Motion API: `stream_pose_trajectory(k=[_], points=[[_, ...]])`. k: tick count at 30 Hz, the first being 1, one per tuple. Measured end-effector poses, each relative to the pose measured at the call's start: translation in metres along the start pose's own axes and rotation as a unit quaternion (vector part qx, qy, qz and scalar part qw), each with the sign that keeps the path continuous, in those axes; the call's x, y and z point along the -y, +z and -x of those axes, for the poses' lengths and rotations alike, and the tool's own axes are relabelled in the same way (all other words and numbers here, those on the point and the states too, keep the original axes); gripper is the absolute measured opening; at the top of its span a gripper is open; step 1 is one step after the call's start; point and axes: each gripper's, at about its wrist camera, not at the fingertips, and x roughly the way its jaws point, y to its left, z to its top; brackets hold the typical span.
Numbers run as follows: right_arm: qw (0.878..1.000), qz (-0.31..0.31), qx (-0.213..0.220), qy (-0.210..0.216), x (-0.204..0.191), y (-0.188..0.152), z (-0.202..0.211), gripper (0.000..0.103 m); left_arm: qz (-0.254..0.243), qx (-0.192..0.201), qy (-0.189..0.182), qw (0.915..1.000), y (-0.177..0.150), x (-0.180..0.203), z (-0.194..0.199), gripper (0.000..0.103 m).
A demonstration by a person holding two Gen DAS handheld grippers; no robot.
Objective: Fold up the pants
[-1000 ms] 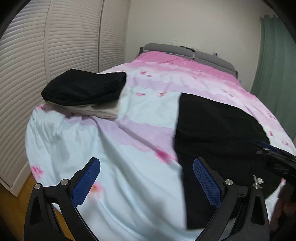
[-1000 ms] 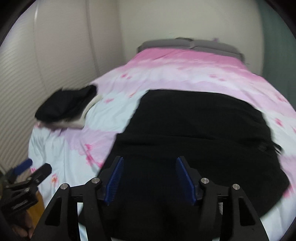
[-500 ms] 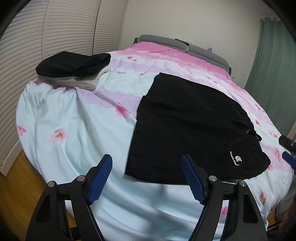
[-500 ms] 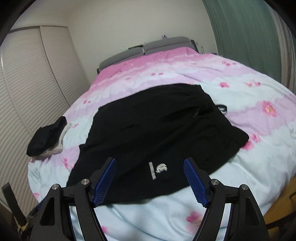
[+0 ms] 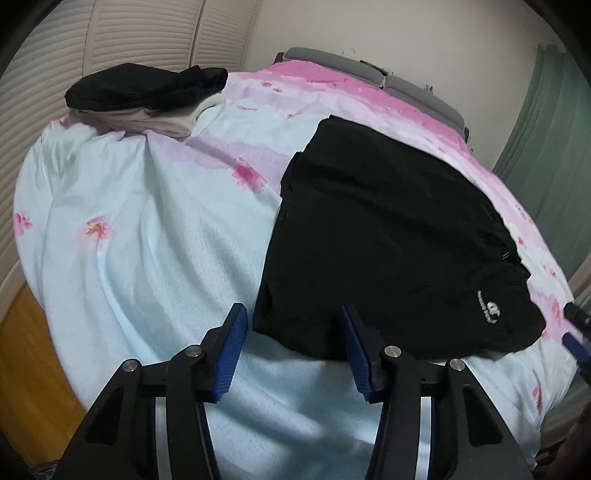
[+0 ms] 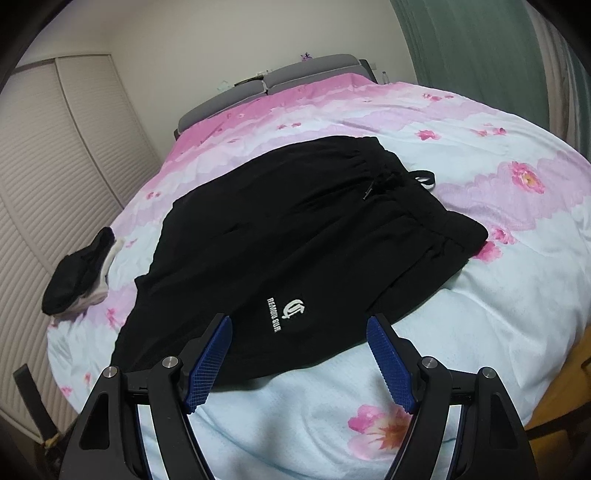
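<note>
- I have the black fabric pants point(image 6: 295, 236) lying flat on the bed's pink, lilac and pale-blue flowered quilt point(image 6: 498, 295), folded into a broad panel with the gathered waistband toward the right side of the bed.
- A white embroidered logo point(image 6: 286, 314) shows on the near part of the pants; a drawstring end lies just past the waistband.
- My left gripper point(image 5: 293, 347) hangs above the near edge of the bed, its jaws spread wide and holding nothing; the near left corner of the pants sits between the blue ribbed pads point(image 5: 231, 354) in that view, whether touching I cannot tell.
- My right gripper point(image 6: 299, 363) is also wide apart and empty, hovering over the near hem of the pants by the logo.
- A small stack of folded clothes, black on top of grey-white point(image 5: 147, 99), rests at the far left corner of the bed, well apart from the pants.
- White louvred closet doors point(image 5: 129, 33) stand to the left, a green curtain point(image 6: 480, 48) to the right.
</note>
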Motion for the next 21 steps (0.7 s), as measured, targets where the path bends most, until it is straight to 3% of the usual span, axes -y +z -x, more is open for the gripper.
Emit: stream_pose_trajectory(k=[7,11,18,21], points=[[1.000,-0.003,0.006,-0.016,0.011,0.005,0.000,0.077,0.001,-0.003,0.006,1.0000,0.001,0.001,0.000,0.019],[0.999,-0.009,0.012,-0.040,0.024,0.009,-0.002,0.077,-0.007,0.002,0.013,0.9999,0.003,0.009,0.003,0.009],[0.991,-0.067,0.036,-0.107,0.067,0.022,-0.010,0.077,-0.018,0.003,0.029,0.9994,0.000,0.031,0.004,0.009],[0.987,-0.111,0.030,-0.115,0.088,0.025,-0.022,0.077,-0.028,0.008,0.037,0.9989,0.001,0.038,0.004,0.009]])
